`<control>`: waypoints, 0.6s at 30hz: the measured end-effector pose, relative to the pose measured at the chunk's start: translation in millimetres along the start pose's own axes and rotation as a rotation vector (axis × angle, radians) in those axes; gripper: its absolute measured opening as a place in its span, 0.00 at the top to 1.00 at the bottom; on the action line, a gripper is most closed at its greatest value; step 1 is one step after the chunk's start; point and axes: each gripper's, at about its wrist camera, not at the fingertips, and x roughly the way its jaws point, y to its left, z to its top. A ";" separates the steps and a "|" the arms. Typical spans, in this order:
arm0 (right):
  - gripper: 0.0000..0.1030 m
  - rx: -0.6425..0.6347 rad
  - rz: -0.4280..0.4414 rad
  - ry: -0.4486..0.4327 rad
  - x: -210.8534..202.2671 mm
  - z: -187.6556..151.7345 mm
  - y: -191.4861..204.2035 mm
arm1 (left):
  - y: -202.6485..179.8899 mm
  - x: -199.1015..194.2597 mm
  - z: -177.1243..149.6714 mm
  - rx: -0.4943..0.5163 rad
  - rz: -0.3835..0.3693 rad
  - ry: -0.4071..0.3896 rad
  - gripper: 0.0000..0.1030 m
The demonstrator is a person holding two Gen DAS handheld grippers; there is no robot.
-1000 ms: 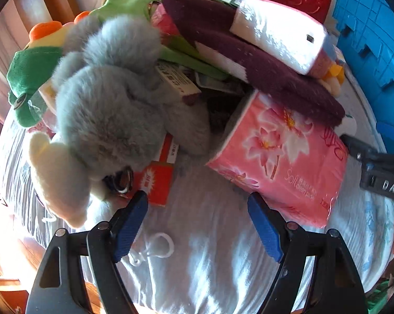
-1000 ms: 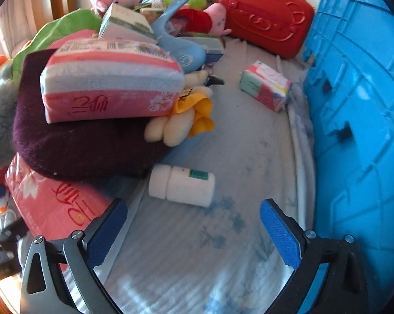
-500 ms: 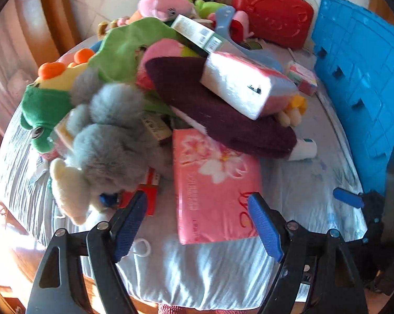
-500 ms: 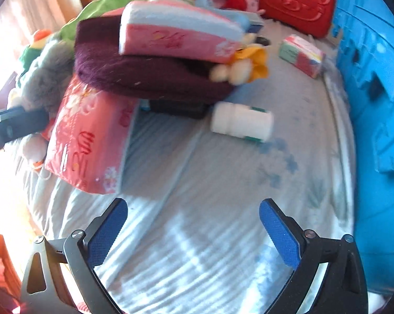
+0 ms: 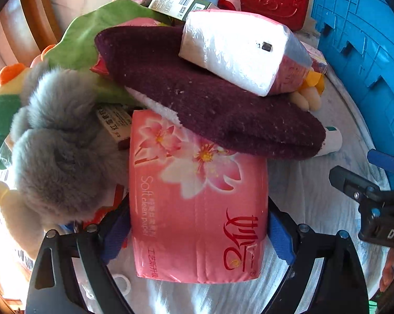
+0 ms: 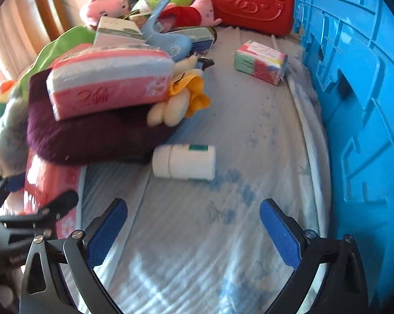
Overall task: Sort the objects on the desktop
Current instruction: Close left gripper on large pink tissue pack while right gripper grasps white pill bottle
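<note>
In the left wrist view, my left tongs (image 5: pixel 197 231) sit around the pink tissue pack (image 5: pixel 197 201), one blue pad on each side, touching it. Its far end is under the dark red towel (image 5: pixel 210 104).

In the right wrist view, my right tongs (image 6: pixel 194 233) are wide open, holding nothing. A white bottle (image 6: pixel 183 162) lies on the worktop (image 6: pixel 236 130) just ahead.
</note>
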 end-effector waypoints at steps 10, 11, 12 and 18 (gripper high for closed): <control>0.43 0.012 -0.024 0.018 31.0 17.9 6.4 | -0.7 5.2 10.0 0.004 -0.013 -0.002 0.12; 0.43 0.008 -0.031 0.028 34.1 18.1 6.8 | -1.0 4.7 9.8 0.005 -0.014 0.000 0.12; 0.43 -0.002 -0.037 0.031 34.1 16.4 8.2 | -1.3 4.0 9.5 0.007 -0.015 0.003 0.12; 0.43 -0.045 -0.046 -0.007 7.7 -2.7 16.2 | -2.0 -9.0 2.0 -0.004 -0.029 0.016 0.13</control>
